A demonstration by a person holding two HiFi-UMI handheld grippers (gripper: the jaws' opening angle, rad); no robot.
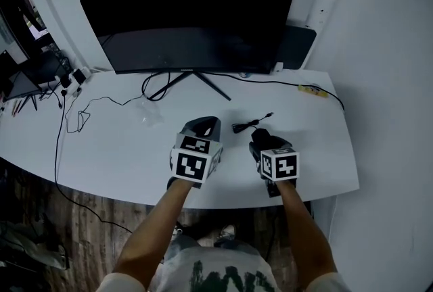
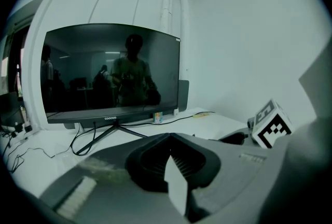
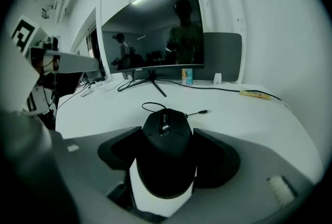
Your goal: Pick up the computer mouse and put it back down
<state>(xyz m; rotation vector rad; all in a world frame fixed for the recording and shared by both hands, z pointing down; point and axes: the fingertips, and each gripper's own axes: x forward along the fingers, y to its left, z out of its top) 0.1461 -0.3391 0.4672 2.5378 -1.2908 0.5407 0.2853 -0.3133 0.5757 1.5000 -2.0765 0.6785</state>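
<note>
A black wired computer mouse (image 3: 165,150) sits between the jaws of my right gripper (image 3: 167,132), and both pads press on its sides. Its thin cable (image 1: 250,124) curls on the white desk (image 1: 108,149) just ahead, ending in a loose plug. In the head view my right gripper (image 1: 260,140) is low over the desk's front right, and the mouse is mostly hidden under it. I cannot tell if the mouse touches the desk. My left gripper (image 1: 203,124) hovers beside it on the left, jaws closed tip to tip with nothing in them (image 2: 168,136).
A wide curved monitor (image 1: 193,20) on a V-shaped stand fills the back of the desk. Loose cables (image 1: 81,111) trail across the left side and off the edge. A small yellow item (image 1: 312,90) lies at the back right. The desk's front edge is just under both grippers.
</note>
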